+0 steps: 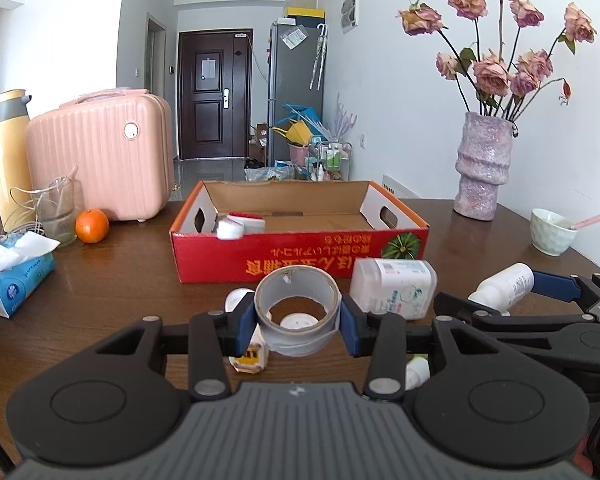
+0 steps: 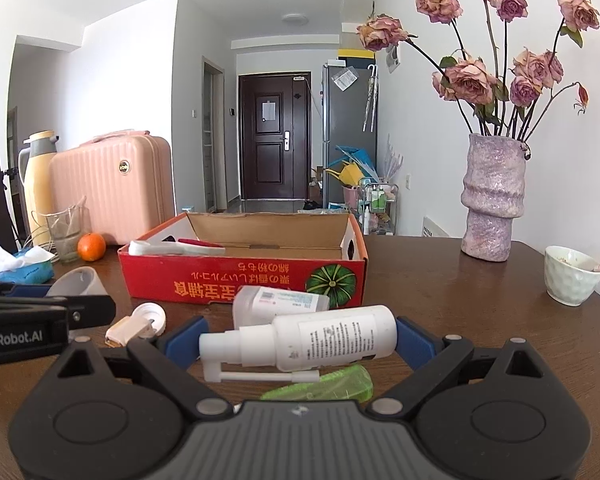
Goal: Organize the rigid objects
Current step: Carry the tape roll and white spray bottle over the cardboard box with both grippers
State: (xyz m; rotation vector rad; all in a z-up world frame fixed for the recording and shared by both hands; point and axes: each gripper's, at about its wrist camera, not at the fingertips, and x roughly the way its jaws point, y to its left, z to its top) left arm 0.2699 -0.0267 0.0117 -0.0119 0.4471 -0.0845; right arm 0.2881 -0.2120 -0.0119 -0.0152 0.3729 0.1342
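My left gripper (image 1: 298, 326) is shut on a grey tape roll (image 1: 300, 342), held upright above the brown table (image 1: 120, 292). My right gripper (image 2: 298, 342) is shut on a white spray bottle (image 2: 336, 336), which lies crosswise between the blue pads. Behind both stands an open red cardboard box (image 1: 300, 256) with a white and red item (image 1: 240, 226) inside. On the table before the box lie a clear rectangular bottle (image 2: 280, 302), a white cap (image 2: 150, 314), a small cream piece (image 2: 126, 330) and a green see-through piece (image 2: 324, 386).
A pink suitcase (image 1: 100, 152), a yellow thermos (image 1: 8, 152), a glass cup (image 1: 58, 210), an orange (image 1: 92, 226) and a tissue pack (image 1: 12, 276) fill the left. A vase of dried roses (image 1: 482, 168) and a white cup (image 1: 550, 232) stand at the right.
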